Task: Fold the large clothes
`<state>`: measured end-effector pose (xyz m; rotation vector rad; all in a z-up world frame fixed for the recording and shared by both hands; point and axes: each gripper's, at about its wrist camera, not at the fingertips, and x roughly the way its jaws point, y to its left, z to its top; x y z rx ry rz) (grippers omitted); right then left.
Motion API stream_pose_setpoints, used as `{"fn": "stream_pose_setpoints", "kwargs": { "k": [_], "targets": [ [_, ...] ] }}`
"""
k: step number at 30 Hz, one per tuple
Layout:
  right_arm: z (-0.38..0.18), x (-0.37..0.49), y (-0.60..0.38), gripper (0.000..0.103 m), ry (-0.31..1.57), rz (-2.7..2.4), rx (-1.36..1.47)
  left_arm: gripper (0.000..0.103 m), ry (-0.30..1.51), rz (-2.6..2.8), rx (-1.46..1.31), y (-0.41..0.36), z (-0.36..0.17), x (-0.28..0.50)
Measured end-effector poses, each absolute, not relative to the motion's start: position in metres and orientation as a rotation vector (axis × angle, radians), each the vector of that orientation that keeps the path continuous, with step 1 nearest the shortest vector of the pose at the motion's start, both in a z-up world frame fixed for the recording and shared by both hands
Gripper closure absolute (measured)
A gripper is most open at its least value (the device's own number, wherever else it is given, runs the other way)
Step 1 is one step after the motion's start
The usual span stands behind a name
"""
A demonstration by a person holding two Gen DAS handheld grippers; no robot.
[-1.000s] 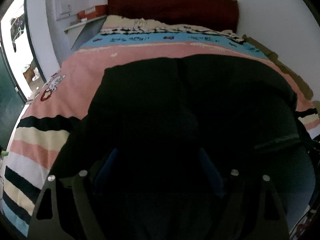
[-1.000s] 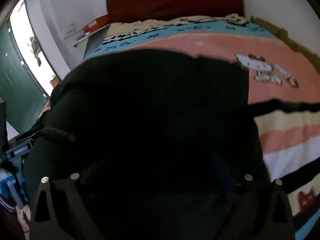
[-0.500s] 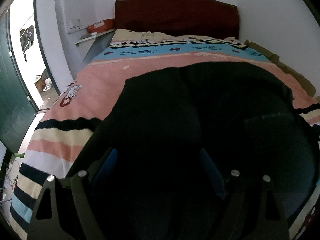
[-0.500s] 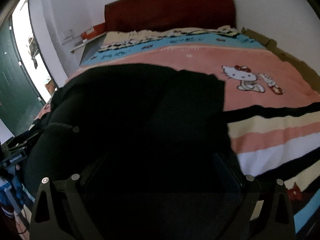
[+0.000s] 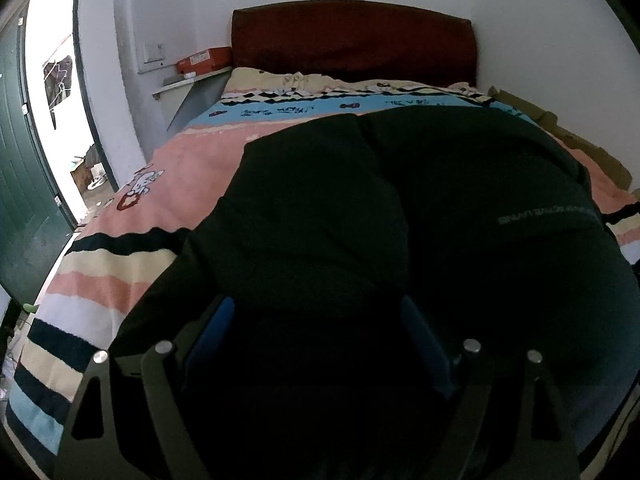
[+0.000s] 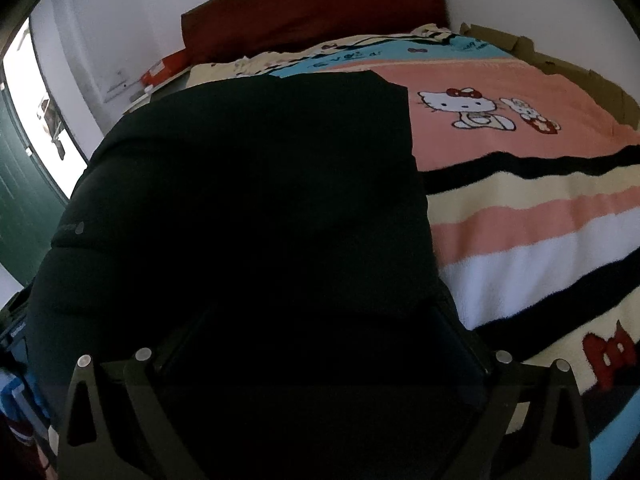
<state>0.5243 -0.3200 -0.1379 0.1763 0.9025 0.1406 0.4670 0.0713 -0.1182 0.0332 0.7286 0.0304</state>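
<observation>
A large black padded jacket [image 5: 400,208] lies on the striped bed blanket [image 5: 120,264] and fills most of both views; it also shows in the right wrist view [image 6: 256,184]. My left gripper [image 5: 316,320] has its blue-padded fingers [image 5: 212,328] spread wide, with jacket fabric bulging between and over them. My right gripper [image 6: 320,320] is also spread wide, its fingers mostly buried under the black fabric. Neither pair of fingers is pinched together. Grey lettering [image 5: 544,214] runs across the jacket's right part.
The bed has a dark red headboard [image 5: 352,40] against a white wall. A shelf with an orange box [image 5: 204,60] is at the bed's left. A green door [image 5: 24,184] and a bright doorway are at the far left. Cardboard [image 6: 560,64] lines the bed's right side.
Both grippers have drawn back and tilted up, so more of the headboard and wall shows. The jacket's far edge now lies nearer the head of the bed.
</observation>
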Motion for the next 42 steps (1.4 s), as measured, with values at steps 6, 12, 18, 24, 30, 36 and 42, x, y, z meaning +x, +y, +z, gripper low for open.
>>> {"fn": "stream_pose_setpoints", "kwargs": {
  "k": [6,12,18,24,30,36,42],
  "targets": [
    [-0.13,0.52,-0.322,0.003,0.903,0.09,0.172,0.018,0.727,0.042,0.044,0.072,-0.108,0.455],
    [-0.097,0.494,-0.316,0.005,0.818,0.122,0.181,0.018,0.694,0.052,0.049,0.083,-0.089,0.43],
    [-0.082,0.481,-0.346,0.003,0.811,0.128,0.286,0.018,0.718,0.026,-0.096,0.137,-0.064,0.429],
    [-0.095,0.503,-0.396,0.0,0.898,0.118,0.406,0.018,0.829,-0.061,-0.287,0.187,-0.073,0.461],
    [-0.147,0.546,-0.405,0.0,1.094,0.242,0.522,0.018,1.001,-0.146,-0.395,0.204,-0.114,0.505],
    [-0.192,0.576,-0.398,0.001,1.209,0.391,0.634,0.0,1.113,-0.232,-0.506,0.218,-0.169,0.524],
    [-0.21,0.586,-0.376,0.001,1.236,0.544,0.634,0.0,1.089,-0.378,-0.632,0.218,-0.194,0.517]
  ]
}}
